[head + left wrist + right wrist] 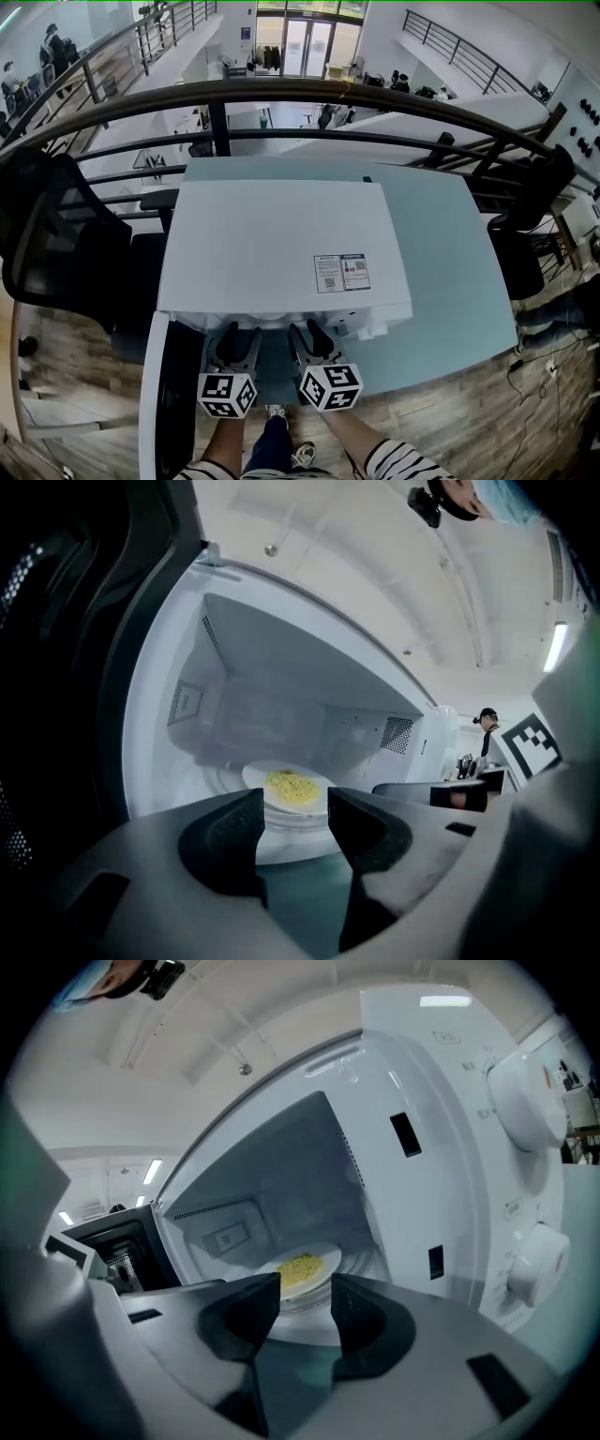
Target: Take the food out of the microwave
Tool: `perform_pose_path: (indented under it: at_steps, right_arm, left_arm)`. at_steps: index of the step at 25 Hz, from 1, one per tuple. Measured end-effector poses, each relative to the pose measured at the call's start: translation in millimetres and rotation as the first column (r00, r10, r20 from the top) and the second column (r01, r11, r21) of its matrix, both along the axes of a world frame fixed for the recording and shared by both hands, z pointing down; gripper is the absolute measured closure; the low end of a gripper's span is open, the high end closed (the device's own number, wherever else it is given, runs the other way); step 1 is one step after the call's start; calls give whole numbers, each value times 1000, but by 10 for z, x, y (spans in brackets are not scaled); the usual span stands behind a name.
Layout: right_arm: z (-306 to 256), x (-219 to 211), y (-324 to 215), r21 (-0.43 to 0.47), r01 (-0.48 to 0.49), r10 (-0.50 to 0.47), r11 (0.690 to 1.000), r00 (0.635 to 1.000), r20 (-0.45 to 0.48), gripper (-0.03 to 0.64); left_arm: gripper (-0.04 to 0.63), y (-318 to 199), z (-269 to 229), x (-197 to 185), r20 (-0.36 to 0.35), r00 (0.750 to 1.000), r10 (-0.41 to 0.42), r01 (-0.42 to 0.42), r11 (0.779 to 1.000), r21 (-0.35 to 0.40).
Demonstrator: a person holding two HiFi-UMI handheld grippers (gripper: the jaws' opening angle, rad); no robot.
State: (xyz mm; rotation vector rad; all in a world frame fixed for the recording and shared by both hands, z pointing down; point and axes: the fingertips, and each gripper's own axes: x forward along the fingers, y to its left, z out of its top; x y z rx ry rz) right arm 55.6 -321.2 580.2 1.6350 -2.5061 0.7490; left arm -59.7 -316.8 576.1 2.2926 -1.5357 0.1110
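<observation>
The white microwave [281, 244] stands on a pale teal table [450, 281] with its door [173, 394] swung open to the left. Inside, on the turntable, sits a white plate [281, 803] with yellow food [291, 787]; the right gripper view shows the same food [300, 1267] too. My left gripper [237, 339] and right gripper [309, 336] are side by side at the mouth of the cavity, short of the plate. Left gripper [293, 822] is open with nothing between its jaws. Right gripper [307, 1302] is open and empty as well.
The dark door [56, 667] rises close on the left. The control panel with two white knobs [525, 1101] is on the right. Black chairs [66, 244] and a curved black railing [309, 94] stand behind the table. Wooden floor lies below.
</observation>
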Motion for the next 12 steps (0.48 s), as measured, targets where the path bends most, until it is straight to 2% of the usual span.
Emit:
perform_pose_path:
  at_steps: [12]
  right_arm:
    - [128, -108, -360, -25, -45, 45, 999, 999, -22, 453]
  left_arm:
    - [402, -397, 141, -126, 33, 999, -10, 11, 999, -51]
